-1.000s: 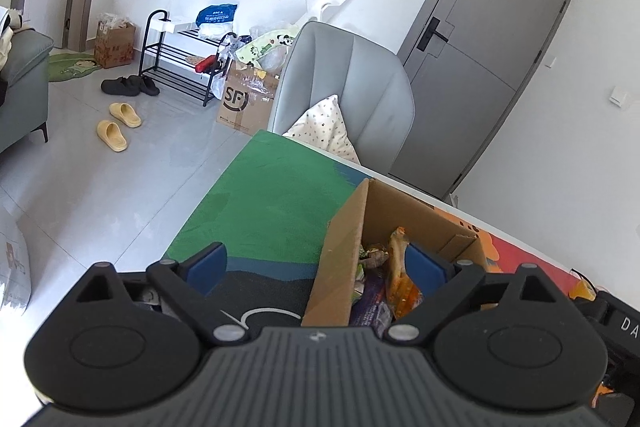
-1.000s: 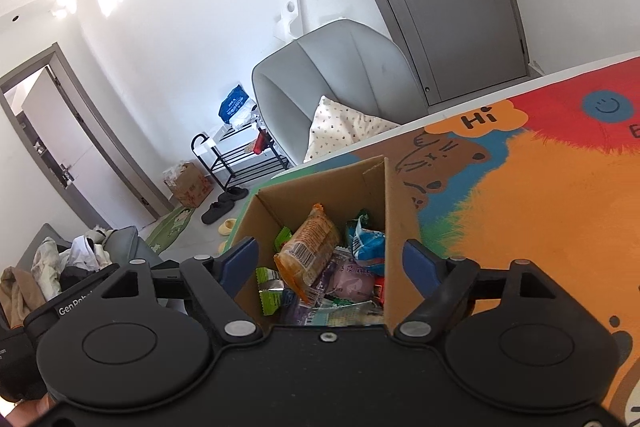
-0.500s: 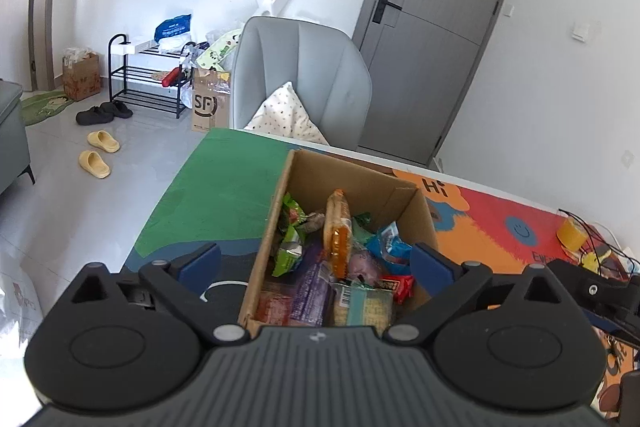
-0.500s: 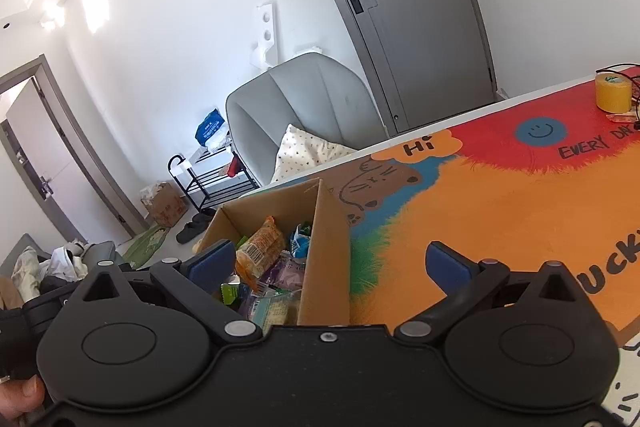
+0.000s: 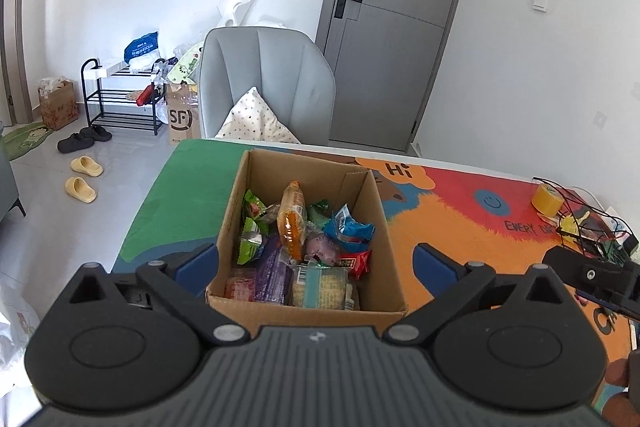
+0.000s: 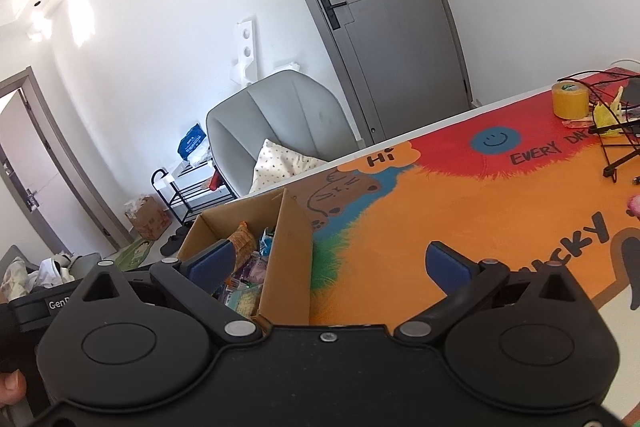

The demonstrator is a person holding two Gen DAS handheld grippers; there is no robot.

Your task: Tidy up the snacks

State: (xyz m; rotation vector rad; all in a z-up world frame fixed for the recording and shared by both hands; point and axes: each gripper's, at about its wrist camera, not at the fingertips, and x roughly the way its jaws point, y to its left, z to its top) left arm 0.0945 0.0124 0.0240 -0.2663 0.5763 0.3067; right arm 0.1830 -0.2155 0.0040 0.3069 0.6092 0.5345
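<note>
Snacks in shiny wrappers fill the brown cardboard box (image 5: 308, 247): a tall orange packet (image 5: 293, 223), a blue bag (image 5: 347, 229), green ones and more. The box sits near the left end of the colourful cartoon table mat (image 5: 460, 227), close to the far edge by the grey chair (image 5: 268, 83). The left gripper (image 5: 316, 263) has just spread its jaws wide, one on each side of the box, pressing on nothing. The right gripper (image 6: 328, 265) has opened wide too and holds nothing. No loose snacks show on the mat, so the job looks nearly finished, though things by the yellow tape roll (image 6: 570, 99) are hard to make out.
</note>
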